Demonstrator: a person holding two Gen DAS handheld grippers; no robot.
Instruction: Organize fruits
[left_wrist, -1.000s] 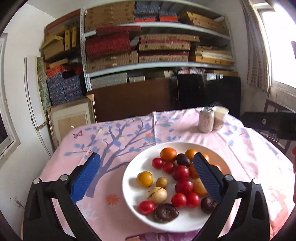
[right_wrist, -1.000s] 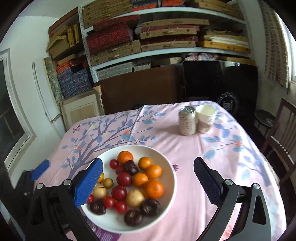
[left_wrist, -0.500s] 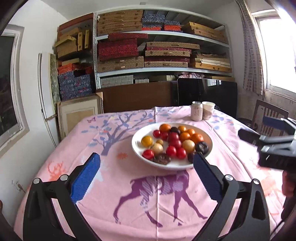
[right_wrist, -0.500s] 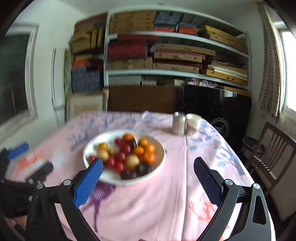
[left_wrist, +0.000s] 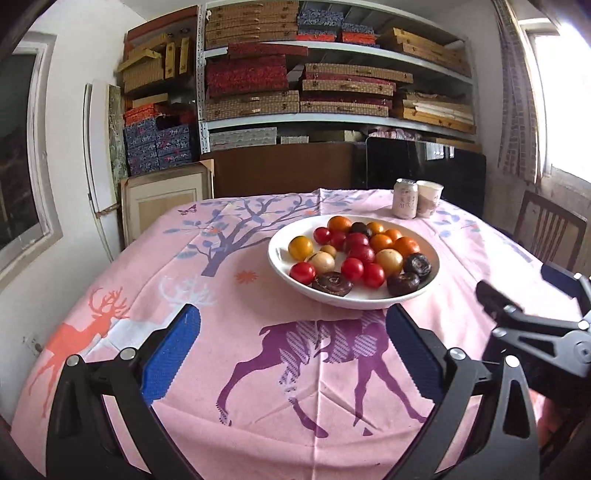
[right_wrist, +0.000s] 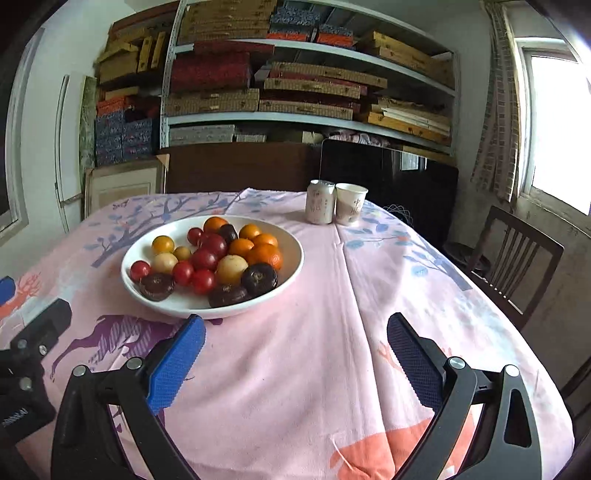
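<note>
A white bowl (left_wrist: 284, 273) stands on the pink tablecloth and holds several fruits: red cherry tomatoes (left_wrist: 352, 268), oranges (left_wrist: 406, 246), yellow fruits (left_wrist: 300, 247) and dark purple fruits (left_wrist: 332, 284). The bowl also shows in the right wrist view (right_wrist: 295, 258). My left gripper (left_wrist: 293, 350) is open and empty, near the table's front edge, short of the bowl. My right gripper (right_wrist: 295, 354) is open and empty, in front and to the right of the bowl. The right gripper shows at the right in the left wrist view (left_wrist: 535, 317).
A drink can (left_wrist: 405, 198) and a paper cup (left_wrist: 428, 198) stand together behind the bowl. A wooden chair (right_wrist: 513, 266) stands at the table's right side. Shelves of boxes (left_wrist: 295, 85) fill the back wall.
Both grippers have pulled back from the bowl toward the table's front edge. The bowl now lies farther ahead. Both stay open and empty.
</note>
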